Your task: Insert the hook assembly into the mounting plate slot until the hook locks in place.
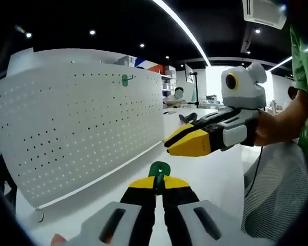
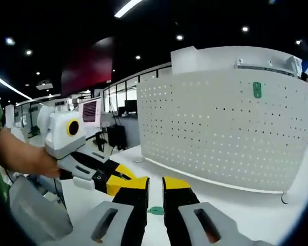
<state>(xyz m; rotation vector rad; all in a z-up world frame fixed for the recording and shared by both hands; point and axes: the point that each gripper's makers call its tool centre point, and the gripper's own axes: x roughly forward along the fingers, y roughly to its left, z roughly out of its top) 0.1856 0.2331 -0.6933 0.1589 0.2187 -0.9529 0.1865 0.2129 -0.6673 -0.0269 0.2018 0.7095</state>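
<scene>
My left gripper [image 1: 159,185] pinches a green hook [image 1: 159,169] between nearly closed jaws, facing the white pegboard [image 1: 87,128]. My right gripper [image 2: 155,185] is slightly parted, empty. Another green hook [image 2: 256,89] hangs high on the pegboard.

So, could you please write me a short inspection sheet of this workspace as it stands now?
Surface: white table, mostly bare.
Job's things: white pegboard stands upright on the table; one green hook already sits near its top edge; a second green hook is held by the left gripper.
Clutter: nothing seen on the table beyond these.
Grippers: left gripper is shut on the second hook; right gripper has a narrow gap between its jaws and holds nothing.
Cables: a thin dark cable hangs below the person's hand.
Surroundings: office with ceiling lights, shelves and monitors behind.
</scene>
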